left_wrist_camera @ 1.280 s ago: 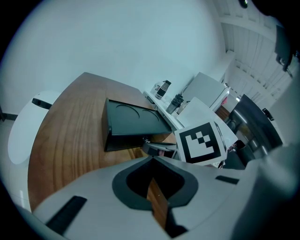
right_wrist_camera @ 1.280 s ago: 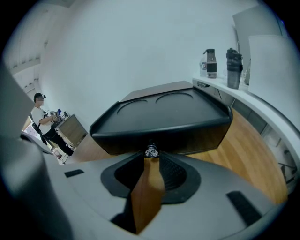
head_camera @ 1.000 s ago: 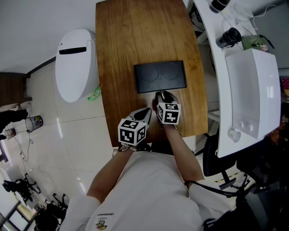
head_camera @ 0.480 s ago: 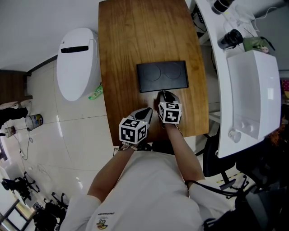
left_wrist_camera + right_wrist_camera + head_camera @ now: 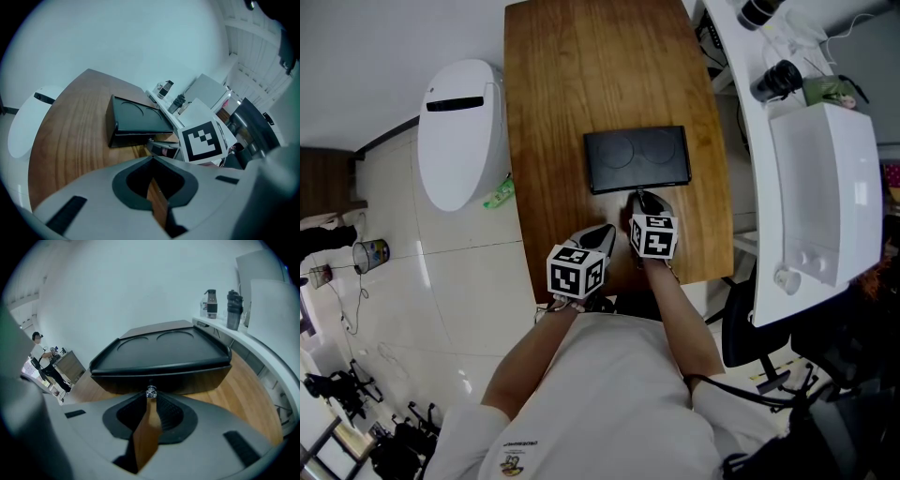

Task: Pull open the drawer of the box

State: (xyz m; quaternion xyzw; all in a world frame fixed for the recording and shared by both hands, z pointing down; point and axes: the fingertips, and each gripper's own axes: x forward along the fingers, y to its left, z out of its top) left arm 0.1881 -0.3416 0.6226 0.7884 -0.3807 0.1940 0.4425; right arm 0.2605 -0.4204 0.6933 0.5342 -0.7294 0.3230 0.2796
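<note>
A flat black box (image 5: 637,157) lies on the wooden table (image 5: 581,75); its lid has two round dents. In the right gripper view the box (image 5: 161,352) fills the middle, with its drawer front facing me and pushed in. A small silver knob (image 5: 151,391) sticks out of that front. My right gripper (image 5: 151,397) is shut on the knob; in the head view the right gripper (image 5: 639,199) touches the box's near edge. My left gripper (image 5: 602,234) hovers shut and empty over the table, left of the right one and short of the box (image 5: 140,121).
A white rounded bin (image 5: 457,131) stands on the floor left of the table. A white desk (image 5: 820,187) with dark bottles (image 5: 778,75) runs along the right. A black chair (image 5: 741,328) sits near the table's front right corner.
</note>
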